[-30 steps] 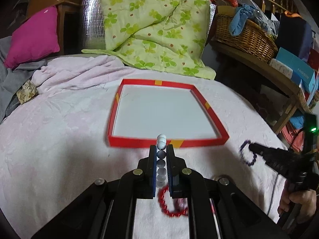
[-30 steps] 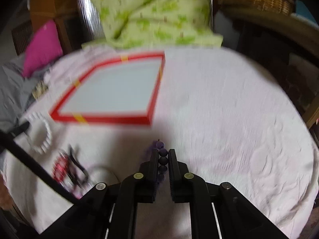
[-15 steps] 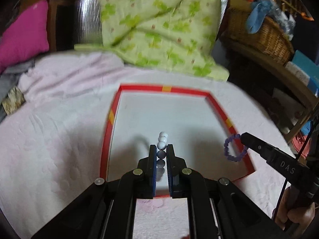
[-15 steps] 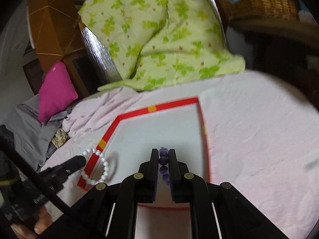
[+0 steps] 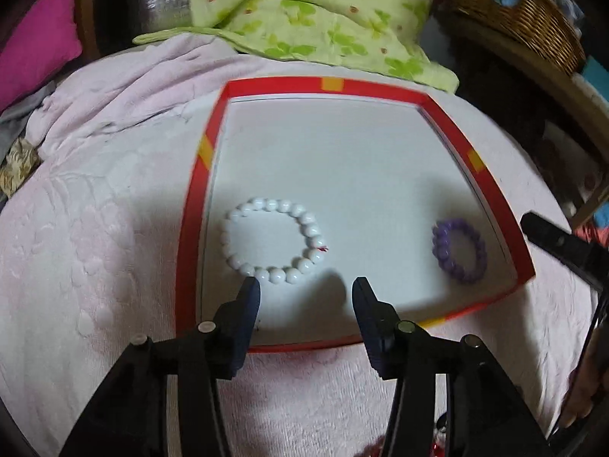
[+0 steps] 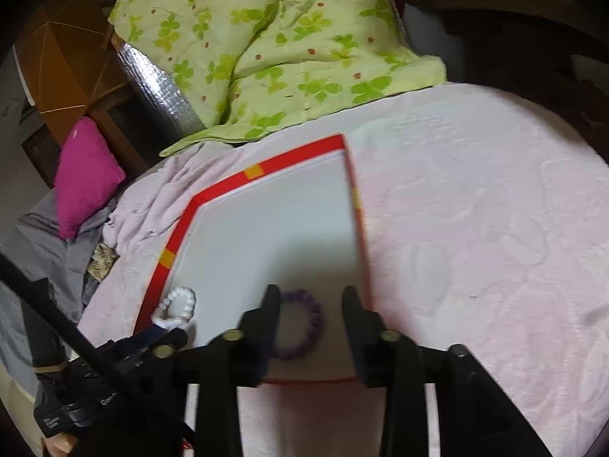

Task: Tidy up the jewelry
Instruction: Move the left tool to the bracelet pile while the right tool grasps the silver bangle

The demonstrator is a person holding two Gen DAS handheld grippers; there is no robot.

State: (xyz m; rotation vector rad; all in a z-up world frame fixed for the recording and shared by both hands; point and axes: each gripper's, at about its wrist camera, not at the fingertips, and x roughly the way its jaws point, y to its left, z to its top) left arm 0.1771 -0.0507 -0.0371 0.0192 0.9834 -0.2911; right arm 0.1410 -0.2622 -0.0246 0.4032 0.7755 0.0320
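Your red-rimmed tray lies flat on the pink bedspread, its floor white, with yellow tabs on each rim. It holds two pieces. The white bead bracelet rests on the tray floor near its left rim; the purple bead bracelet rests near the right rim, well apart from the white one.

Your left gripper hangs over the tray's near edge, jaws opening, with nothing between the pads; the white bracelet lies just beyond its fingertips. Your right gripper is likewise opening, and the purple bracelet lies loose on the tray floor between its fingers, unpinched.

Surroundings: a green floral quilt at the head of the bed, a magenta cushion to the left, a wicker basket on a wooden shelf to the right.

Lettering on the gripper body is too blurred to read.
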